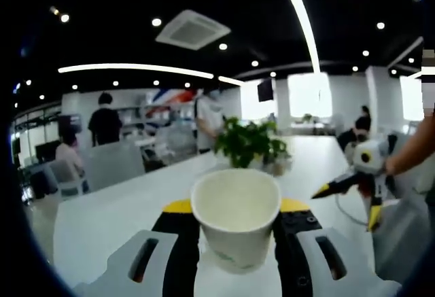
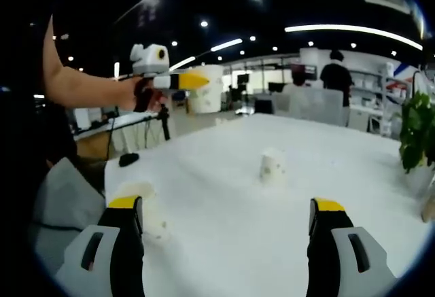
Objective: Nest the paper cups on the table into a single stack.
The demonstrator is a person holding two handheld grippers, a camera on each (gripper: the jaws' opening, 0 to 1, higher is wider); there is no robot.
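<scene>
In the left gripper view, the left gripper [image 1: 236, 225] holds a white paper cup [image 1: 236, 223] upright, mouth open, its jaws clamped on the cup's sides above the white tabletop [image 1: 102, 215]. Beyond the cup a potted plant [image 1: 250, 143] stands toward the far edge of the tabletop. At the right of this view the right gripper [image 1: 346, 198] hangs over the tabletop's right side, held by a person's arm [image 1: 414, 149]; its yellow-tipped jaws stand apart with nothing between them.

In the right gripper view, the right gripper [image 2: 228, 219] has its jaws wide apart and empty. A second cup [image 2: 272, 167] sits upside down near the middle of the tabletop [image 2: 224, 242], well apart from both jaws. A third cup [image 2: 144, 208] stands upright by the near left edge, just beside the left jaw. The left gripper [image 2: 178, 79] shows above the far left corner, gripping the held cup [image 2: 207, 90].
</scene>
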